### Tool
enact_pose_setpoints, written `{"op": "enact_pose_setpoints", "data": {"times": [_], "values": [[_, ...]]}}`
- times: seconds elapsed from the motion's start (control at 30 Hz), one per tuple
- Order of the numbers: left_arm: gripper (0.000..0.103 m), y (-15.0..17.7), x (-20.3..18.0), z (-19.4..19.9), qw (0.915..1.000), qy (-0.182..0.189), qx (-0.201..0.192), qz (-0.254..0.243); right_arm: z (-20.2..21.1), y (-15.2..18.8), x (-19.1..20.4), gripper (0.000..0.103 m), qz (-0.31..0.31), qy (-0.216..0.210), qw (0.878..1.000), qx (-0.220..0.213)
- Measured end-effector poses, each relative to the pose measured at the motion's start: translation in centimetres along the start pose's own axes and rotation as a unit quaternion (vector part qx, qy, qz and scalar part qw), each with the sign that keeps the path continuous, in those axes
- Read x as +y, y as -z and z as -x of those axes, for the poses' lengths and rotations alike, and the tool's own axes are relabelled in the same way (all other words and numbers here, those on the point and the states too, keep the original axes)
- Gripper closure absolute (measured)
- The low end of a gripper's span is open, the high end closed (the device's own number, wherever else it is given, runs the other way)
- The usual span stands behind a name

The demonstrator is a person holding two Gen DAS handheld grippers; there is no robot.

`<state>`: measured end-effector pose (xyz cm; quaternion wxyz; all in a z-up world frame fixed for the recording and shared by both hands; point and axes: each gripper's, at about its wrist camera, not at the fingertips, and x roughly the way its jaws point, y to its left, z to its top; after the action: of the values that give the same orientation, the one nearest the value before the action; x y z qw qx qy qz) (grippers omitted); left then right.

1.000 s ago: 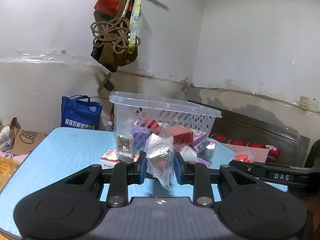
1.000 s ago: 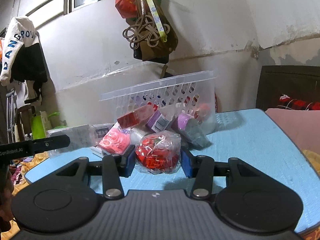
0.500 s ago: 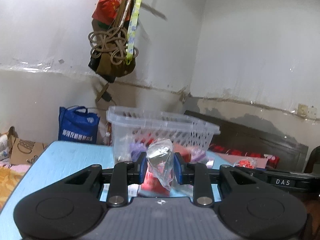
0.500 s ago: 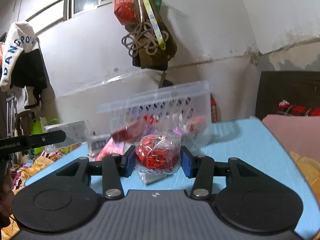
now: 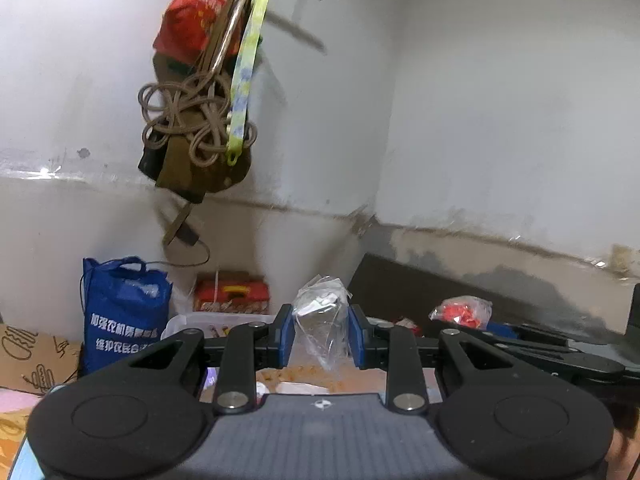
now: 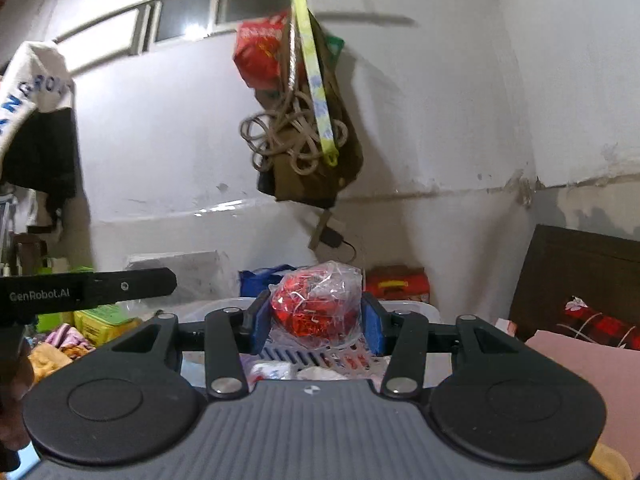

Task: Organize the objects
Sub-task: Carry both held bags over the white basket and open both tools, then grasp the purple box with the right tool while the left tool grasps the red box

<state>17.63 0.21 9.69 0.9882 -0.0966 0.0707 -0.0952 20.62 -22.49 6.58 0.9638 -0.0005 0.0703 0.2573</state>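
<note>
My left gripper [image 5: 321, 330] is shut on a clear plastic bag [image 5: 322, 320] with small pale contents, held up in the air. My right gripper [image 6: 316, 322] is shut on a clear bag of red pieces [image 6: 318, 306]; the same red bag [image 5: 462, 312] shows at the right of the left wrist view. Just below and beyond both grippers lies the white plastic basket: its rim [image 5: 188, 320] shows in the left wrist view, its slotted wall [image 6: 304, 356] under the red bag in the right wrist view. Packets inside are mostly hidden by the grippers.
A bundle of rope, a strap and bags [image 5: 200, 120] hangs on the wall ahead. A blue shopping bag [image 5: 124, 312] and a red box [image 5: 232, 292] stand behind the table. A dark headboard [image 6: 580, 276] and pink bedding [image 6: 580, 380] are at right.
Both grippers rose and moved toward the basket with their bags still held. The basket dropped from the middle of both views to just under the fingertips; the blue table is nearly out of view.
</note>
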Motion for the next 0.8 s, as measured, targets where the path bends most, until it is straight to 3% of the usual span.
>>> {"op": "enact_pose_setpoints", "data": {"times": [0.07,0.17,0.23,0.3,0.33,0.4,0.53,0.6,0.67,0.8], "values": [[0.07,0.1,-0.1,-1.3,1.0,-0.002,0.007,-0.007,-1.5,0.2,-0.1,0.052,0.007,-0.001,1.0,0.009],[0.039,0.9,0.0,-3.5,0.9986,-0.003,0.043,-0.031,-2.8,0.7,-0.1,0.029,0.016,-0.008,1.0,0.021],[0.037,1.8,0.8,-3.6,0.998,-0.011,0.056,-0.027,-2.6,1.3,0.4,0.015,0.028,0.029,0.999,0.03],[0.037,2.7,1.3,-1.8,0.9986,-0.021,0.045,-0.019,-0.8,2.1,0.3,0.001,0.025,0.018,0.999,0.015],[0.035,3.1,1.5,-0.8,0.9988,-0.026,0.038,-0.015,0.3,2.7,0.3,0.0,0.021,0.017,1.0,0.01],[0.026,4.8,1.2,2.0,0.9992,-0.028,0.025,-0.012,2.4,4.2,0.4,0.0,0.016,0.027,0.999,0.008],[0.026,8.9,-0.1,5.7,0.9995,-0.016,0.023,-0.013,5.9,8.5,0.5,0.001,-0.014,0.016,0.999,0.031],[0.026,10.6,-0.9,6.9,0.9993,-0.019,0.027,-0.018,7.1,10.0,0.6,0.011,-0.027,0.01,0.999,0.037],[0.026,11.2,-1.5,7.3,0.9991,-0.022,0.027,-0.024,7.9,10.9,0.9,0.013,-0.03,0.022,0.998,0.04],[0.026,11.0,-1.8,6.4,0.999,-0.017,0.04,-0.011,8.5,11.5,1.9,0.037,-0.019,0.025,0.999,0.038]]}}
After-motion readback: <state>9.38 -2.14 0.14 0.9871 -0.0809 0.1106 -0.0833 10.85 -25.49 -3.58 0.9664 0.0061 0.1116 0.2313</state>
